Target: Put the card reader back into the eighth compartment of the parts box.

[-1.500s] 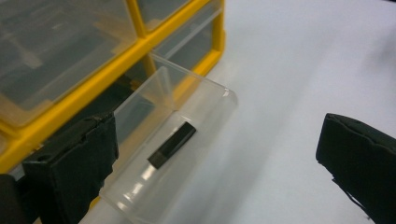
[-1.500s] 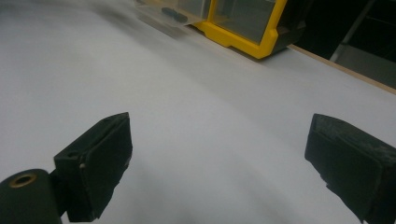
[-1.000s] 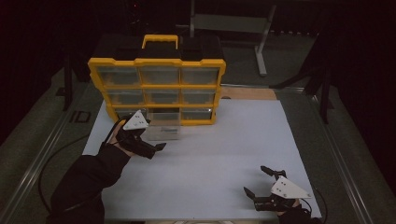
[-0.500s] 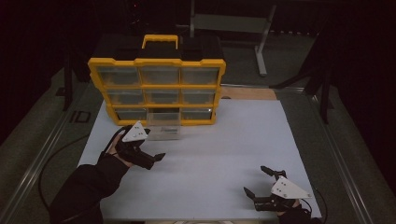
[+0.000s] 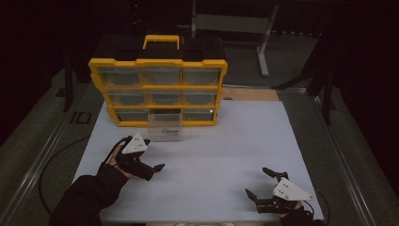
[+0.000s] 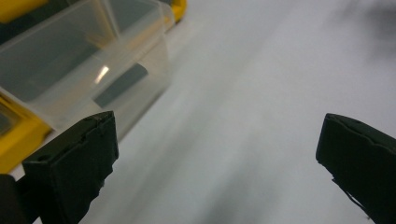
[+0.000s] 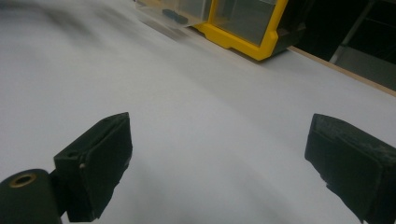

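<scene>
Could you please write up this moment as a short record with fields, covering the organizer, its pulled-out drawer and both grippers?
organizer: yellow drawer organizer upright at the far side of the white table, three rows of three drawers
open drawer: clear drawer, bottom row, middle, pulled out towards the person
drawer contents: something dark inside, too blurred to identify
left gripper: left gripper jaws open, empty, just in front of the drawer, not touching it
right gripper: right gripper jaws open, empty, near the table's front right corner
</scene>
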A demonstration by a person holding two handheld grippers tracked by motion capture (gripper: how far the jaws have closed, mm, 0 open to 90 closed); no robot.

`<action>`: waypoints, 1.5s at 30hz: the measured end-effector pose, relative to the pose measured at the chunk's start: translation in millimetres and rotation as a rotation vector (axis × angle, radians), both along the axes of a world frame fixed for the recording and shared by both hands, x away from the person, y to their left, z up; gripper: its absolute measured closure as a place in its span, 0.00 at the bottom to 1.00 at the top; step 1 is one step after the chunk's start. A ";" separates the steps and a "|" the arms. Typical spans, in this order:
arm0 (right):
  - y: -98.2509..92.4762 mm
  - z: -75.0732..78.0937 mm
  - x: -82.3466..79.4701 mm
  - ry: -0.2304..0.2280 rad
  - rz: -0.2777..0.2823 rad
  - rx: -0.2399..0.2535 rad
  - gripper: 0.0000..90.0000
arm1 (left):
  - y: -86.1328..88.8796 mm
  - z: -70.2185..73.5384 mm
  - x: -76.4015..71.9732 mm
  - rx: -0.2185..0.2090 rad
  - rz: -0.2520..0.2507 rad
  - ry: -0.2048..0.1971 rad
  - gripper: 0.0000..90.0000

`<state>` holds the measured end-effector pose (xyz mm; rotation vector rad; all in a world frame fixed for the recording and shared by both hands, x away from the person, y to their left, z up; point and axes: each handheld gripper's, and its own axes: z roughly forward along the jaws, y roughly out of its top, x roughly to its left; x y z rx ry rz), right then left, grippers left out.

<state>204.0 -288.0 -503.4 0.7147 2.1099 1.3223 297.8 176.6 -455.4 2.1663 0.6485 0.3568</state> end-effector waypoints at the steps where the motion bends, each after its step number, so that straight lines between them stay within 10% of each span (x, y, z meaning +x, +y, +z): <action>1: 0.0 -0.1 0.1 0.000 0.000 -0.001 0.08 | 0.0 -2.0 -0.9 -0.003 -0.001 0.004 0.00; 45: 0.0 0.2 -0.4 -0.001 0.001 -0.004 0.08 | 5.9 -44.5 -30.7 -0.013 -0.005 0.011 0.00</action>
